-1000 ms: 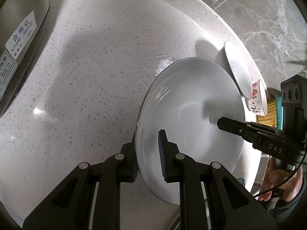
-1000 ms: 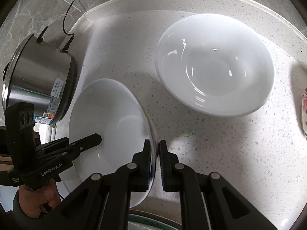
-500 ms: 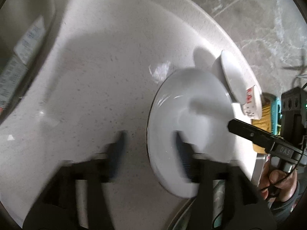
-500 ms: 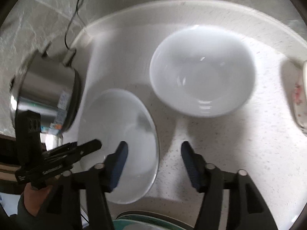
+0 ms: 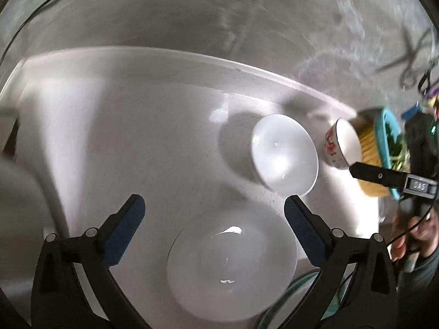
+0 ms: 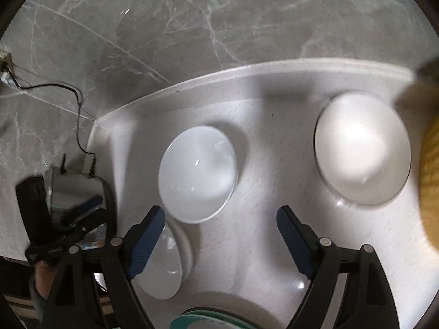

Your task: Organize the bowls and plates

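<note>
On counter [image 5: 137,137], white plate [image 5: 231,271] – left gripper [image 5: 214,208] opening

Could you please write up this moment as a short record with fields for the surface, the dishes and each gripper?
surface: pale speckled counter against a grey marble wall
dishes: shallow white dish near the front edge; white bowl behind it; red-patterned small bowl further right
left gripper: jaws opening, nothing gripped
right gripper: jaws opening, nothing gripped
other: steel pot with cable, far left

White plate [image 5: 231,271] and two white bowls [image 5: 284,155] sit apart on the counter.
</note>
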Motion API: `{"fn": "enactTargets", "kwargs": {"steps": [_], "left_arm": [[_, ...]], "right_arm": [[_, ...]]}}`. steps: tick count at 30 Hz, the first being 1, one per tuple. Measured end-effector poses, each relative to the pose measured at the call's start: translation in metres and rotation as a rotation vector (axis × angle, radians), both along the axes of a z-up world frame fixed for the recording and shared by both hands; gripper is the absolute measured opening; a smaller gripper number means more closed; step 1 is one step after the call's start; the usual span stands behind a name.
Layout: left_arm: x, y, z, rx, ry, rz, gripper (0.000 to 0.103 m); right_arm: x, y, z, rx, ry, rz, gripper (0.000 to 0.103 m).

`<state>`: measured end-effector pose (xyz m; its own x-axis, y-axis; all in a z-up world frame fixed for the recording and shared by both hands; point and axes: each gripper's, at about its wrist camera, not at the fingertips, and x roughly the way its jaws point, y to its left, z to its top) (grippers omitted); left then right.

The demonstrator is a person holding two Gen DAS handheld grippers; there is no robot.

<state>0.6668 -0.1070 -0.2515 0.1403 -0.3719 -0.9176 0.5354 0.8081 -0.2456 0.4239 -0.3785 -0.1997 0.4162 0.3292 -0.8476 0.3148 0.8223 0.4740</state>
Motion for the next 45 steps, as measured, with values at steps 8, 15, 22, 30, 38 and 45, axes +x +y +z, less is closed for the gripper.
{"fn": "enactTargets", "kwargs": {"steps": [8, 15, 22, 30, 38, 45], "left_arm": [[0.033, -0.064, -0.028, 0.114, 0.020, -0.089, 0.101], [0.042, -0.078, -0.050, 0.152, 0.022, -0.102, 0.087], [0.042, -0.092, -0.076, 0.166, 0.062, -0.117, 0.076], [0.041, -0.106, -0.092, 0.172, 0.080, -0.127, 0.047], [0.030, -0.121, -0.096, 0.130, 0.103, -0.170, 0.015], [0.022, -0.125, -0.101, 0.113, 0.114, -0.180, 0.010]], "right_arm": [[0.031, -0.004, -0.026, 0.015, 0.031, -0.014, 0.069], [0.042, -0.002, -0.049, 0.029, 0.083, 0.000, 0.059], [0.050, 0.000, -0.058, 0.042, 0.098, 0.005, 0.054], [0.054, 0.003, -0.065, 0.031, 0.113, 0.012, 0.031], [0.057, 0.009, -0.071, 0.027, 0.114, 0.038, 0.011], [0.056, 0.004, -0.070, 0.029, 0.093, 0.036, 0.010]]}}
